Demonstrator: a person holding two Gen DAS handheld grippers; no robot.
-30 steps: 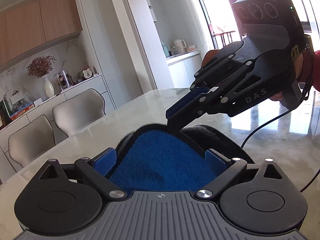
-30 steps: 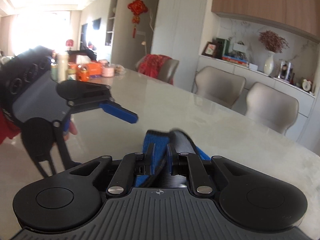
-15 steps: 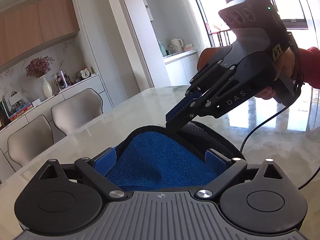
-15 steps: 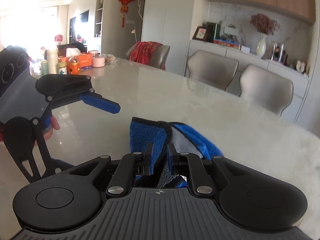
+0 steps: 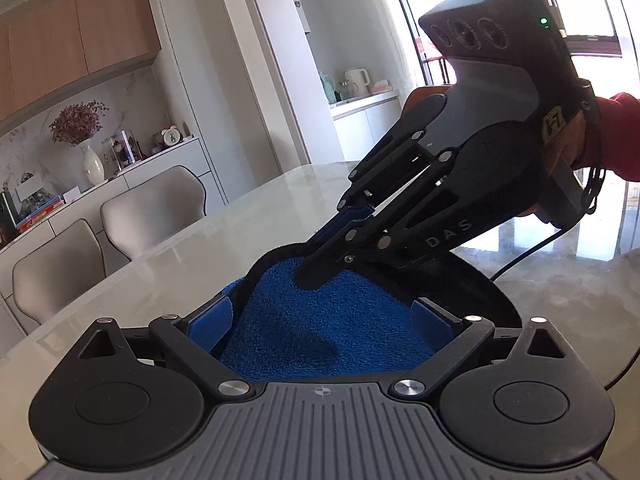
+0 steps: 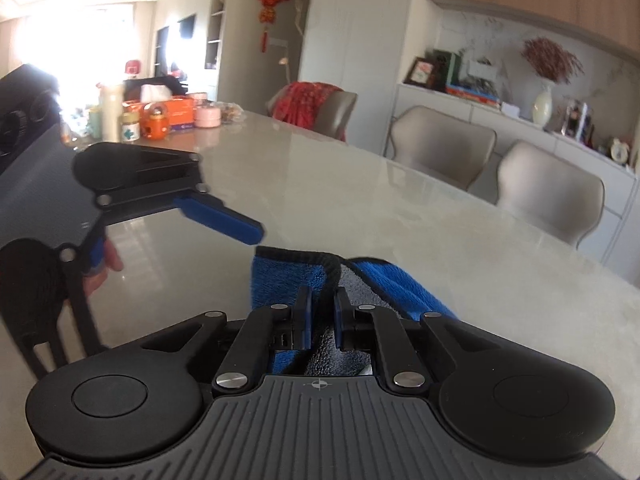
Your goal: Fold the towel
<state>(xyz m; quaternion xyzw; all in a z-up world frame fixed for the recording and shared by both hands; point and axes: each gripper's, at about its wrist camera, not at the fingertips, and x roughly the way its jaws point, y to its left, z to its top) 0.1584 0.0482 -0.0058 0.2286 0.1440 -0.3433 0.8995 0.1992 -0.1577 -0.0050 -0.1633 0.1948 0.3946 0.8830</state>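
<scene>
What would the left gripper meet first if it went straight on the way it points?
Probably the blue towel, already lying between its open jaws, then the right gripper pinching the towel's far edge; depth is unclear.

Towel on table, between fingers.

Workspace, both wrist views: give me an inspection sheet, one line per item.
Surface: glossy pale stone table, strong window reflections.
Job's things: blue towel with dark edging, grey reverse side showing, partly folded and lifted off the table.
Clutter: bottles, jars and an orange box at the table's far end.
Grippers: right gripper shut on the towel's edge; left gripper open, jaws wide, towel lying between them.
Cables: black cable trailing from the right gripper across the table.
Surroundings: beige chairs, sideboard with vase, red garment on a chair, kettle on the counter.
</scene>
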